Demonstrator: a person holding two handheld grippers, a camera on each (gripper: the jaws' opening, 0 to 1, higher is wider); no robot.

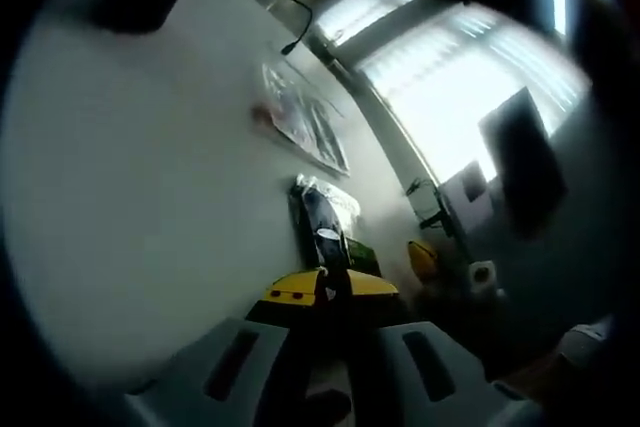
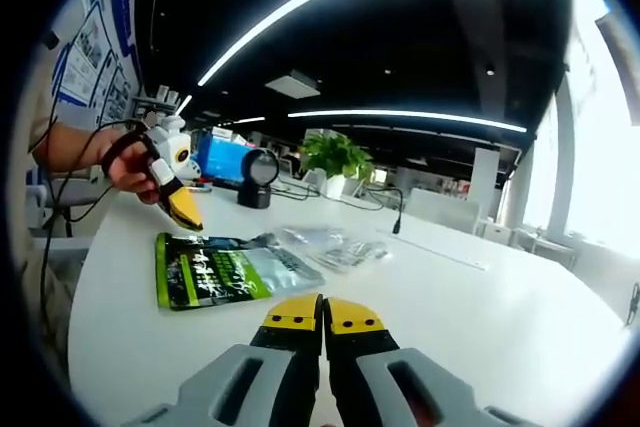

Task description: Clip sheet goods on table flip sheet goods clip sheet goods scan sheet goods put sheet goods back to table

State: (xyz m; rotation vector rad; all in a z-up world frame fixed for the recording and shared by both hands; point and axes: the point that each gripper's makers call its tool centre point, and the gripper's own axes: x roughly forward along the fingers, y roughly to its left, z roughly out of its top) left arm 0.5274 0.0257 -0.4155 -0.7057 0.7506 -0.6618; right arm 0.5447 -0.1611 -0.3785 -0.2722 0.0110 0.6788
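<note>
We see the green packet (image 2: 232, 271) lying flat on the white table (image 2: 480, 307) in the right gripper view, at about ten o'clock from the right gripper (image 2: 323, 319), near but not touching it. The two yellow-tipped jaws of this gripper stand pressed together with nothing between them. At nine o'clock a hand (image 2: 130, 165) holds the left gripper (image 2: 182, 207) above the far left corner of the packet, its yellow tip pointing down; we cannot tell if its jaws are apart or closed there. In the left gripper view the yellow tips of this gripper (image 1: 330, 292) look closed, and just past them, at twelve o'clock, is a dark thin thing seen on edge that we cannot name. Beyond the packet lie some clear plastic sheets (image 2: 338, 244). We judge the packet to be light, thin and floppy, with a glossy film that can slip between smooth jaws. It will probably bend when it is lifted by one side. We think the best hold is on a flat sealed edge or corner, taken deeply, because the middle gives no edge to pinch.
</note>
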